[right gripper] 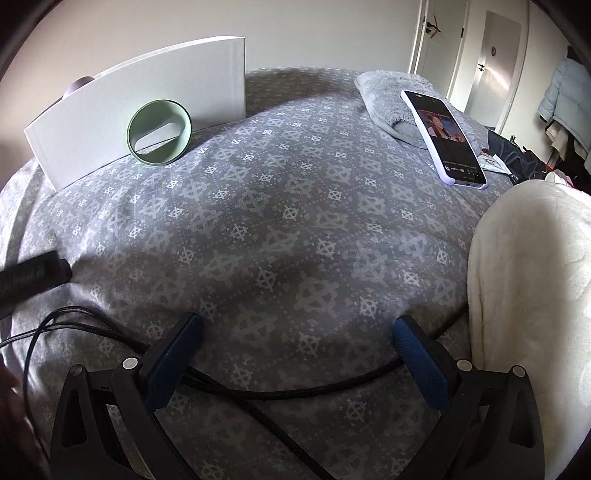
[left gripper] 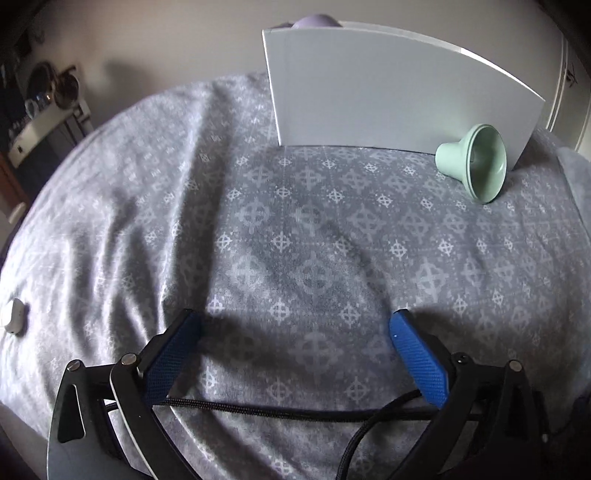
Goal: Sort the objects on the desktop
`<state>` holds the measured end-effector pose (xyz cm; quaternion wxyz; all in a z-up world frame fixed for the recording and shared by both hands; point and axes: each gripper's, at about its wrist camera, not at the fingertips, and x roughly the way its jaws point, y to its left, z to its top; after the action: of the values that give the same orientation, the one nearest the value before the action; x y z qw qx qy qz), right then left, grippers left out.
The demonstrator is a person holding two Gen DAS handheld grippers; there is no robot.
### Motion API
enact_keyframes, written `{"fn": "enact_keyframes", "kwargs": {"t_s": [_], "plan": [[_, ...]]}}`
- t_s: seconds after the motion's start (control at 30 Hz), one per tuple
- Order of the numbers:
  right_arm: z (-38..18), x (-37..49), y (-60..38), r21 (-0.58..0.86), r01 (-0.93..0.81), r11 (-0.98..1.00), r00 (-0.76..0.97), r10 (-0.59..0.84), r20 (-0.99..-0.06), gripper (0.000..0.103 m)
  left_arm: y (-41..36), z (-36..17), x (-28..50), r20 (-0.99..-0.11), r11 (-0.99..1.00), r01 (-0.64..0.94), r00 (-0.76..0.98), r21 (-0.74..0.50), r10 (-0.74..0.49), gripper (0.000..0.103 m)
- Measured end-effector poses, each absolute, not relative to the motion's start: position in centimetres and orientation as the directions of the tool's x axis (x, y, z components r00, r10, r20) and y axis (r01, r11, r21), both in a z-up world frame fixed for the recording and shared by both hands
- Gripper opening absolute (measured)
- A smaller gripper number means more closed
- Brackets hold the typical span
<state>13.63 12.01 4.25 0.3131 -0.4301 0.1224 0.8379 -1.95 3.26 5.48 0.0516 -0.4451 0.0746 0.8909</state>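
A pale green funnel-shaped holder [left gripper: 474, 162] lies on its side on the patterned grey bedspread, against the right end of a white box [left gripper: 388, 96]. In the right wrist view the green holder [right gripper: 159, 126] shows its round mouth, leaning on the white box [right gripper: 122, 110]. A purple rounded object [left gripper: 316, 20] peeks above the box. A phone [right gripper: 445, 136] with a lit screen lies at the far right, partly on a grey fluffy cloth [right gripper: 397, 101]. My left gripper [left gripper: 297, 326] is open and empty. My right gripper [right gripper: 297, 328] is open and empty.
A small white case [left gripper: 14, 315] lies at the far left of the bedspread. A cream blanket [right gripper: 532, 295] is heaped at the right. Black cables [right gripper: 258, 393] run under my grippers. The other gripper's dark tip [right gripper: 33, 275] shows at the left.
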Motion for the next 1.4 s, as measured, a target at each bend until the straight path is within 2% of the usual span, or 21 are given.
{"fn": "enact_keyframes", "kwargs": {"t_s": [0.07,0.2,1.4], "plan": [[4.3,13.6,12.0,-0.064,-0.630,-0.774,-0.434,0.420,-0.797,0.103,3.5,5.6,-1.8,-0.797,-0.984,-0.148,-0.605,0.101,0.009,0.103],[4.2,13.7,12.0,-0.064,-0.630,-0.774,-0.434,0.420,-0.797,0.103,2.7,5.5,-1.2,-0.804,-0.993,-0.113,-0.594,0.045,0.032,0.103],[4.2,13.6,12.0,-0.066,-0.632,-0.772,-0.433,0.422,-0.796,0.103,2.6,4.9,-0.3,-0.781,-0.993,-0.094,-0.624,0.065,0.008,0.103]]}}
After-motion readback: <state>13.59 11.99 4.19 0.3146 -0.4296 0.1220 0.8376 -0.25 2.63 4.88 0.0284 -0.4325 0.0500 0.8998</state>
